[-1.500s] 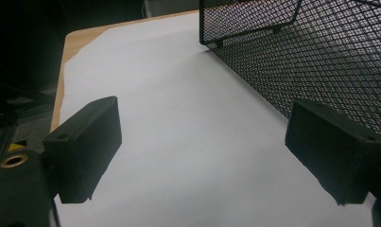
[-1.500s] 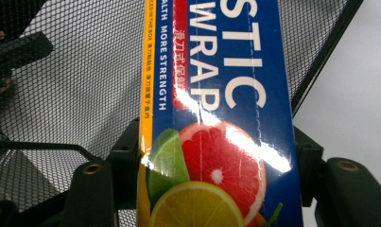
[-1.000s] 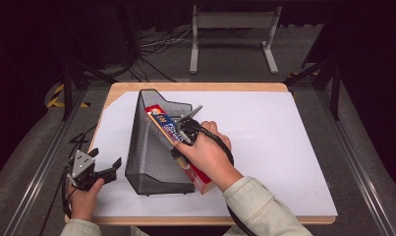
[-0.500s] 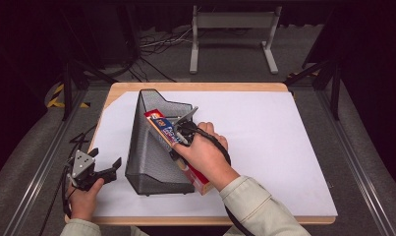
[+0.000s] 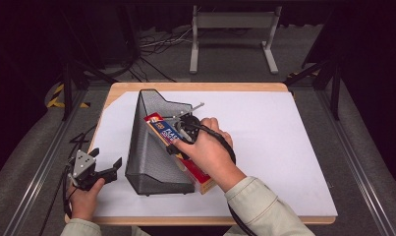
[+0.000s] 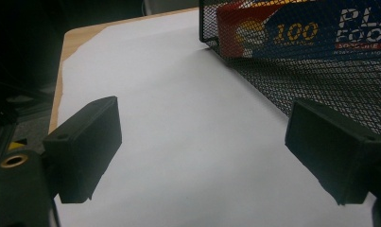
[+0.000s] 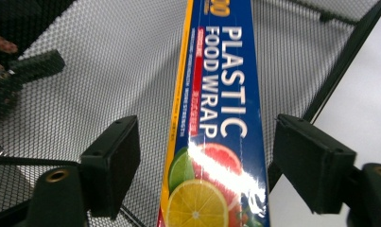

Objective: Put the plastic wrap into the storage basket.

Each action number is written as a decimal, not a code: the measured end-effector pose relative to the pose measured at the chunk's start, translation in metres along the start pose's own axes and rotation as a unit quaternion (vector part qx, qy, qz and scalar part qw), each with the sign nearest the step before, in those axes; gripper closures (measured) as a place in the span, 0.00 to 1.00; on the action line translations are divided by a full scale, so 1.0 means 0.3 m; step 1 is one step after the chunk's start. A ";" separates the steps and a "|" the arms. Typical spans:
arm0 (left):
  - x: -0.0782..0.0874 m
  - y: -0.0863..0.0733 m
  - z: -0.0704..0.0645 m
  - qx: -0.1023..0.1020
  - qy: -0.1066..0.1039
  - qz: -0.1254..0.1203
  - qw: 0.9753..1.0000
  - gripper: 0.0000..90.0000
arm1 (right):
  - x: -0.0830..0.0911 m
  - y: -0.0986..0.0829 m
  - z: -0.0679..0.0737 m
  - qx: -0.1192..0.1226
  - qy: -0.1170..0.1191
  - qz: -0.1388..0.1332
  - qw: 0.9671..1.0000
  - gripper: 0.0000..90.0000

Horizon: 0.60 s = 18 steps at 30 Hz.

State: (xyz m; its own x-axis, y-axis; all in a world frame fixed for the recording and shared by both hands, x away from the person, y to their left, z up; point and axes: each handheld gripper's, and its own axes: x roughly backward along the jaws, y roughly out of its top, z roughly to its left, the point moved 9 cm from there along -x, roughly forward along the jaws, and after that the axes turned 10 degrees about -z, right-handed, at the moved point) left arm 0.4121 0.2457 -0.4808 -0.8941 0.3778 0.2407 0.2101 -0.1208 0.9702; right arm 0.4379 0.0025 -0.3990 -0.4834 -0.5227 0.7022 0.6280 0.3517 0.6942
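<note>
The long blue cardboard plastic-wrap box (image 7: 216, 118) is lying mid-frame inside the black wire-mesh holder (image 5: 151, 147), likely light, stiff, glossy; grasp across its narrow width. Right gripper (image 7: 204, 165) is straddling it wide; left gripper (image 6: 202, 156), lower left, is gaping empty.

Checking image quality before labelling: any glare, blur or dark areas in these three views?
Right gripper view: a bright glare streak washes out the fruit print on the plastic food wrap box; the lettering above it stays readable. Left gripper view: dim, the near jaws soft, the mesh file holder sharper. High view: the white sheet on the table is evenly lit; the surroundings fall into near black.
</note>
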 end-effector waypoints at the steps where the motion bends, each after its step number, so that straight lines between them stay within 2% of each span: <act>1: 0.000 0.000 0.000 0.000 0.000 0.000 1.000 0.14 | 0.006 0.008 -0.003 0.005 0.001 -0.011 1.000 0.26; 5: 0.001 -0.001 0.000 0.001 0.000 0.000 1.000 0.14 | 0.037 0.040 -0.003 0.028 0.023 -0.054 0.998 0.26; 7: 0.002 -0.001 0.000 0.003 0.001 -0.001 1.000 0.14 | 0.044 0.046 -0.005 0.033 0.024 -0.061 0.997 0.25; 11: 0.002 -0.001 0.000 0.002 0.001 0.000 1.000 0.14 | 0.094 0.077 -0.016 0.049 0.034 -0.100 0.993 0.25; 12: 0.001 0.000 -0.001 0.001 0.001 0.000 1.000 0.14 | 0.106 0.084 -0.021 0.060 0.036 -0.110 0.992 0.23; 18: -0.002 -0.001 -0.001 -0.001 0.000 0.001 1.000 0.14 | 0.160 0.097 -0.060 0.080 0.043 -0.136 0.987 0.21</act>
State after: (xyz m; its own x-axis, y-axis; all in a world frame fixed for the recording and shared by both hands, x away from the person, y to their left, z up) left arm 0.4125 0.2451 -0.4811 -0.8941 0.3767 0.2422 0.2107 -0.1233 0.9697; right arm 0.4439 -0.0262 -0.3479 -0.5636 -0.6754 0.4757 0.3753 0.3037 0.8757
